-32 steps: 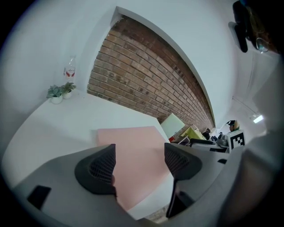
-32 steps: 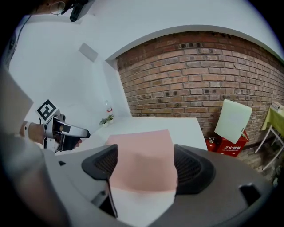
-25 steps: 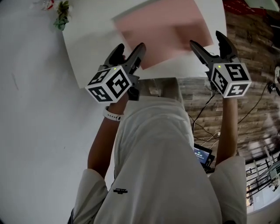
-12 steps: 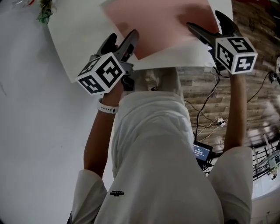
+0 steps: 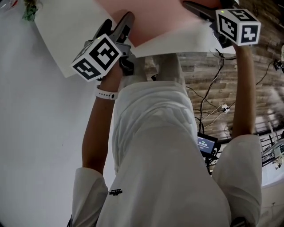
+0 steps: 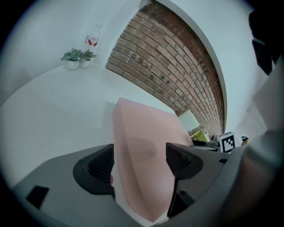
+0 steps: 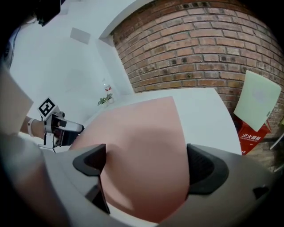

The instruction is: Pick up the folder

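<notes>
A pink folder (image 5: 155, 17) lies flat on the white table (image 5: 66, 40), near its front edge. My left gripper (image 5: 116, 27) hangs over the folder's near left corner. In the left gripper view the folder (image 6: 142, 146) runs under the open gripper (image 6: 140, 162), and neither pad touches it. My right gripper (image 5: 208, 8) is over the folder's near right part. Its jaws are opening wide, and the folder (image 7: 142, 142) shows below and between the jaws of the right gripper (image 7: 146, 166), with no pad pressing on it.
Small potted plants (image 6: 77, 57) and a bottle (image 6: 92, 39) stand at the table's far side by a brick wall (image 7: 199, 48). A pale green panel (image 7: 257, 99) and a red box (image 7: 253, 133) are beyond the table. Cables (image 5: 213, 115) and a lit screen (image 5: 206, 146) lie on the wooden floor.
Both grippers have sunk toward the folder's near edge. In the head view the table and folder have slid up, and the right jaws now reach the frame's top edge.
</notes>
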`<action>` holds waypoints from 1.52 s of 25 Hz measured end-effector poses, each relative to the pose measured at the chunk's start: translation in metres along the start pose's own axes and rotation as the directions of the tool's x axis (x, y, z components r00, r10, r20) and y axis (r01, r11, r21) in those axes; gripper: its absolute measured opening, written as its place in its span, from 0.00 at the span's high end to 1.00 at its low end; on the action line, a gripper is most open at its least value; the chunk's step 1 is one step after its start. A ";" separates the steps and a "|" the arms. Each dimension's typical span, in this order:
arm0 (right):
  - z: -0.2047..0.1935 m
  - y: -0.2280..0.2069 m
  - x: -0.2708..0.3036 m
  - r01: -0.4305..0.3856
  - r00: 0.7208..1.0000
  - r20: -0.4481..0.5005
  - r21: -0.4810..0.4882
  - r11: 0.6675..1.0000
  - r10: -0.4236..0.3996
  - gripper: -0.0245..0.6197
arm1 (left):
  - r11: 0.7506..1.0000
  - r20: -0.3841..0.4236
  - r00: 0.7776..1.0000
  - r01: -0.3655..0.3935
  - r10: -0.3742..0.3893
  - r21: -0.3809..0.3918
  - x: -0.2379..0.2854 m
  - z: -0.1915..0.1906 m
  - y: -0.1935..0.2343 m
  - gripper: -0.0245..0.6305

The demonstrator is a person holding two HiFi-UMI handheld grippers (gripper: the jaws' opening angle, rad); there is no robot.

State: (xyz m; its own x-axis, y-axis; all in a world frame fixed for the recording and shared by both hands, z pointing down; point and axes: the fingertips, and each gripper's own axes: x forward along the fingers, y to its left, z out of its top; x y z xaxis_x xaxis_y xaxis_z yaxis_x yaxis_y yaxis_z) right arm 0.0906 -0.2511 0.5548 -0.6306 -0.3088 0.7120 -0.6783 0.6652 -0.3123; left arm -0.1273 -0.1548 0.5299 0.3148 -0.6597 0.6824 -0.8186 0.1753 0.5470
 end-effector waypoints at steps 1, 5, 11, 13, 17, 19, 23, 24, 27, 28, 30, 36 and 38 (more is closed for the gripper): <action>-0.003 -0.001 0.002 -0.011 1.000 -0.006 0.015 1.000 0.011 0.10 | 1.000 -0.005 1.000 -0.001 0.001 -0.005 0.003 -0.003 0.000 0.43; -0.008 -0.008 0.007 -0.047 0.999 -0.010 0.090 0.995 0.048 0.05 | 0.997 -0.036 0.999 0.019 -0.021 -0.072 0.017 -0.019 0.001 0.43; -0.006 -0.005 0.008 -0.059 0.998 -0.021 0.114 0.992 0.062 0.07 | 0.989 0.030 0.999 0.039 -0.035 -0.140 0.023 -0.015 0.001 0.43; -0.007 -0.005 0.007 -0.054 0.998 -0.020 0.131 0.990 0.058 0.08 | 0.990 0.051 0.998 0.036 -0.030 -0.135 0.024 -0.012 0.001 0.43; -0.006 -0.003 0.006 -0.038 0.999 -0.006 0.165 0.986 0.040 0.09 | 0.993 0.083 0.997 0.009 0.001 -0.116 0.023 -0.002 0.003 0.43; -0.005 -0.001 0.005 -0.033 0.999 0.001 0.179 0.983 0.033 0.09 | 0.994 0.096 0.995 0.002 0.009 -0.109 0.022 0.003 0.003 0.43; -0.006 0.004 -0.003 -0.027 1.000 0.014 0.193 0.981 0.025 0.10 | 0.996 0.101 0.995 0.004 0.005 -0.093 0.014 0.007 -0.002 0.43; -0.005 0.006 -0.006 -0.025 1.000 0.023 0.185 0.982 0.021 0.10 | 0.996 0.108 0.994 0.008 0.002 -0.089 0.011 0.008 -0.004 0.43; 0.001 0.013 -0.019 -0.014 0.999 0.044 0.164 0.986 0.007 0.10 | 0.996 0.131 0.991 0.021 -0.009 -0.087 -0.001 0.009 -0.010 0.43; 0.004 0.016 -0.023 -0.012 0.999 0.051 0.157 0.988 0.004 0.09 | 0.996 0.138 0.990 0.025 -0.014 -0.084 -0.006 0.011 -0.011 0.43; 0.012 0.022 -0.031 -0.005 0.997 0.072 0.145 0.989 -0.005 0.09 | 0.997 0.157 0.987 0.036 -0.024 -0.072 -0.015 0.017 -0.016 0.43; 0.038 0.042 -0.057 0.017 0.989 0.145 0.114 0.993 -0.034 0.09 | 0.997 0.217 0.974 0.071 -0.063 -0.025 -0.042 0.040 -0.030 0.43; 0.043 0.051 -0.066 0.023 0.986 0.163 0.114 0.993 -0.041 0.09 | 0.997 0.228 0.971 0.076 -0.072 -0.011 -0.053 0.044 -0.034 0.43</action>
State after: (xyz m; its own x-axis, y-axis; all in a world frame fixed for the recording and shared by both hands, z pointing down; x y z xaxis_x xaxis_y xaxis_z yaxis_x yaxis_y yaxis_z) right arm 0.0815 -0.2257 0.4649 -0.6550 -0.4426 0.6124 -0.7311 0.5761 -0.3655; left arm -0.1376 -0.1582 0.4538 0.2546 -0.8198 0.5129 -0.7868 0.1328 0.6027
